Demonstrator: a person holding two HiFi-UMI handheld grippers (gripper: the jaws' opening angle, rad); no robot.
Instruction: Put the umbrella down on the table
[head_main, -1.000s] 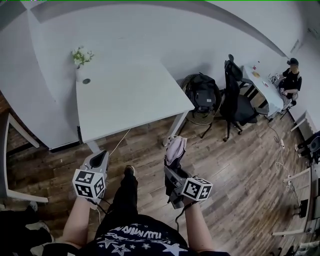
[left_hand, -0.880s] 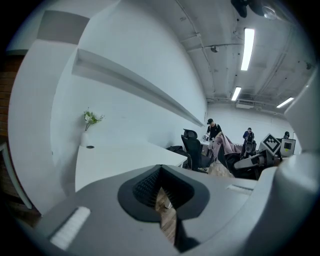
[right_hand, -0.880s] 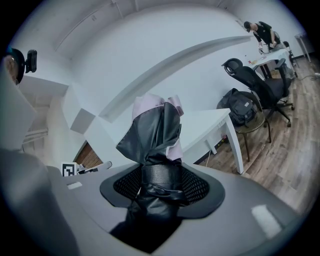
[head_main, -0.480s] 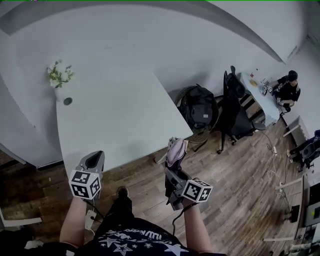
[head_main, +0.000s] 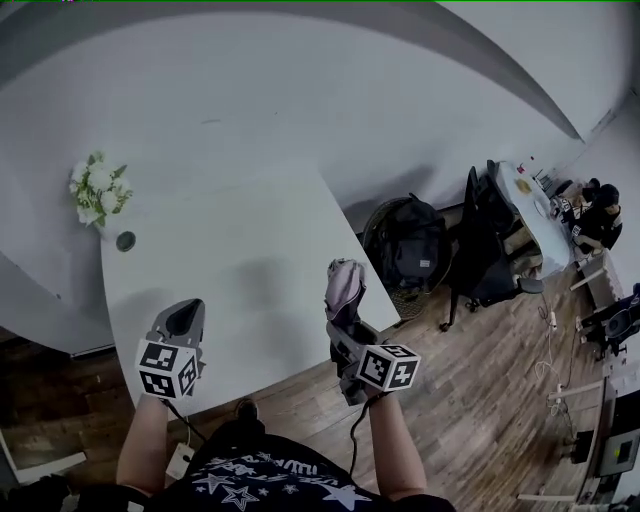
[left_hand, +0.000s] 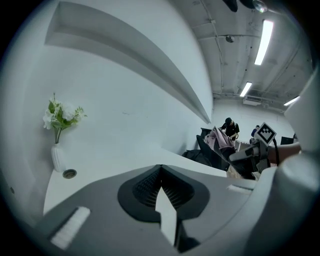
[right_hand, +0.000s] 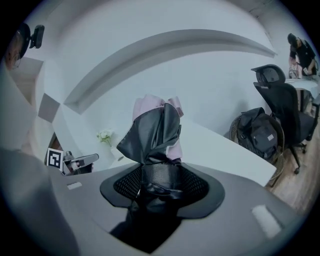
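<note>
A folded pink-and-black umbrella (head_main: 345, 288) stands up out of my right gripper (head_main: 343, 322), which is shut on its lower end. In the right gripper view the umbrella (right_hand: 155, 130) rises from between the jaws of the right gripper (right_hand: 159, 175), above the white table (right_hand: 220, 145). In the head view it hangs over the table (head_main: 230, 270) near the front right corner. My left gripper (head_main: 184, 316) is over the table's front edge, jaws together and empty. The left gripper view shows the left gripper (left_hand: 160, 167) and the umbrella (left_hand: 218, 138) off to the right.
A vase of white flowers (head_main: 98, 192) and a round cable hole (head_main: 125, 241) sit at the table's far left. A black backpack (head_main: 415, 245) and an office chair (head_main: 490, 245) stand right of the table on the wood floor. A person (head_main: 603, 210) sits at another desk far right.
Both grippers have come forward from over the floor to over the table's near edge. The umbrella has stayed in the right gripper. The table now looms larger in the head view.
</note>
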